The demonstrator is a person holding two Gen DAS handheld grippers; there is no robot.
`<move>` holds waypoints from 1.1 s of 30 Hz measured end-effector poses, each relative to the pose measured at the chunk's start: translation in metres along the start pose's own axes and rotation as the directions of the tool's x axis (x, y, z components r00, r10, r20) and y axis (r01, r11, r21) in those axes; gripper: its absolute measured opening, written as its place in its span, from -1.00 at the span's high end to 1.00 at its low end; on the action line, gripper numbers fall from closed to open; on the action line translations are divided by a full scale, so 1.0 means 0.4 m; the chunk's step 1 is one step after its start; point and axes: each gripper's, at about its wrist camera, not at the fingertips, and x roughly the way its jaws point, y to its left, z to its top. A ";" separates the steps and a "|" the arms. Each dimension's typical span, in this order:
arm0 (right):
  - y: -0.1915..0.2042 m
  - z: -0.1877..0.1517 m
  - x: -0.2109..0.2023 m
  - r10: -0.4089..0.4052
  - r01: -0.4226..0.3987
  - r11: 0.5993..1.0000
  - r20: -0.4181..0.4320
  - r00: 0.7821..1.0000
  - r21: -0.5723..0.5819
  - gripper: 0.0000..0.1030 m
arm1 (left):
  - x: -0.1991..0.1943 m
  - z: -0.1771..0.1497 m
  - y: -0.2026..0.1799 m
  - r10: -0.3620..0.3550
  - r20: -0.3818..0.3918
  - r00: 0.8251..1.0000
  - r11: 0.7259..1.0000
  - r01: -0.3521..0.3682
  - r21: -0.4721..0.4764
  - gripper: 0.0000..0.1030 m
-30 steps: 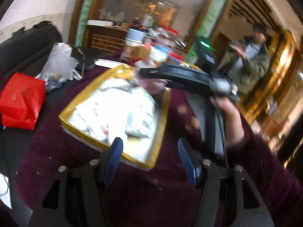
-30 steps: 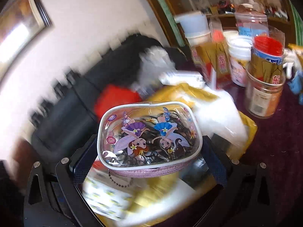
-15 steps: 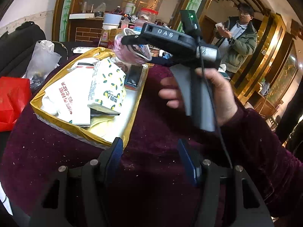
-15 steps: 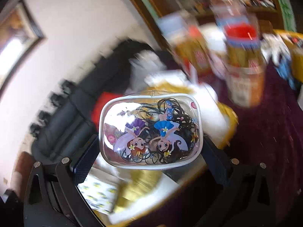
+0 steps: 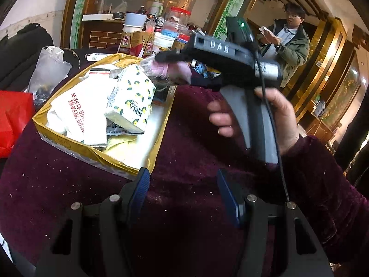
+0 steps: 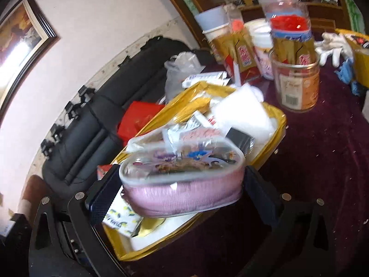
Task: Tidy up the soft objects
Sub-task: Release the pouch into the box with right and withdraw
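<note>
- While the right gripper [image 6: 182,182] hangs over the gold box [image 6: 280,124], it's clamped on a lil pink pouch [image 6: 184,191] w/ a clear cartoon-print top, one pad on each end, so def gripping it.
- Pouch sits above the near end of the box, tilted a bit; can't tell if it's touching the stuff under it.
- From the left wrist cam you see the same pouch [image 5: 170,69] at the tip of the right gripper [image 5: 166,57], blurry, over the far corner of the box [image 5: 101,157].
- Left gripper [image 5: 182,189] is just hanging over the dark red tablecloth [image 5: 191,138], jaws apart w/ nothing btwn them, right beside the box's near corner.
- Inside the box: a tissue pack w/ a lemon print [image 5: 131,101], a white pack w/ red writing [image 5: 78,110], some yellow cloth [image 5: 122,143] under them.
- A hand [image 5: 269,115] holds the right gripper's grey handle, maroon sleeve behind it.
- Also around: red bag [image 5: 13,117] left of the box, clear plastic bag [image 5: 49,69] behind it, jars & cartons [image 6: 297,69] at the far side of the table, a person in a green jacket [image 5: 288,43] standing in the bg.
</note>
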 end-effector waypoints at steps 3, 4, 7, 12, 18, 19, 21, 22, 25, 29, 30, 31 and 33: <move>0.040 0.006 -0.016 0.016 -0.011 0.999 0.079 0.997 -0.053 -1.00 | 0.007 -0.003 -0.005 -0.010 -0.010 1.000 1.000 0.010 -0.008 -0.18; 0.048 0.009 0.021 -0.097 0.097 0.991 0.009 0.995 -0.094 -1.00 | 0.007 -0.004 -0.006 -0.014 -0.014 1.000 1.000 0.014 -0.005 -0.18; 0.037 0.010 0.007 -0.032 0.033 0.999 0.024 0.999 -0.036 -1.00 | -0.003 -0.008 -0.020 -0.016 -0.009 1.000 1.000 0.017 0.008 -0.18; 0.006 -0.008 0.020 -0.066 0.065 0.998 -0.047 0.997 -0.022 -1.00 | -0.017 -0.003 -0.017 -0.008 0.000 1.000 1.000 0.008 -0.003 -0.18; -0.057 -0.077 -0.138 0.081 -0.089 0.992 0.095 0.992 0.089 -1.00 | -0.017 -0.005 -0.020 -0.014 0.001 1.000 1.000 0.014 -0.003 -0.18; -0.073 -0.099 -0.161 0.088 -0.097 0.990 0.088 0.992 0.103 -1.00 | -0.016 -0.003 -0.020 -0.016 0.000 1.000 1.000 0.016 -0.005 -0.18; -0.092 -0.141 -0.199 0.092 -0.103 0.987 0.084 0.992 0.125 -1.00 | -0.013 0.001 -0.024 -0.019 0.000 1.000 1.000 0.019 -0.005 -0.18; -0.101 -0.164 -0.227 0.093 -0.105 0.984 0.090 0.992 0.142 -1.00 | -0.011 0.003 -0.027 -0.021 0.001 1.000 1.000 0.021 -0.003 -0.18; -0.128 -0.231 -0.291 0.126 -0.144 0.972 0.105 0.987 0.185 -1.00 | -0.005 0.003 -0.040 -0.030 -0.002 1.000 1.000 0.030 0.005 -0.18; -0.152 -0.308 -0.354 0.168 -0.198 0.945 0.132 0.977 0.260 -1.00 | 0.012 0.003 -0.064 -0.048 -0.014 0.999 0.999 0.048 -0.002 -0.18; -0.154 -0.326 -0.368 0.167 -0.201 0.942 0.145 0.975 0.268 -1.00 | 0.020 0.006 -0.076 -0.054 -0.022 0.998 0.999 0.053 -0.007 -0.18; -0.151 -0.345 -0.389 0.142 -0.182 0.947 0.164 0.976 0.265 -1.00 | 0.027 0.010 -0.090 -0.059 -0.026 0.998 0.998 0.059 -0.004 -0.21; -0.136 -0.380 -0.441 0.021 -0.066 0.970 0.191 0.981 0.234 -1.00 | 0.040 0.022 -0.122 -0.053 -0.025 0.998 0.999 0.054 0.010 -0.26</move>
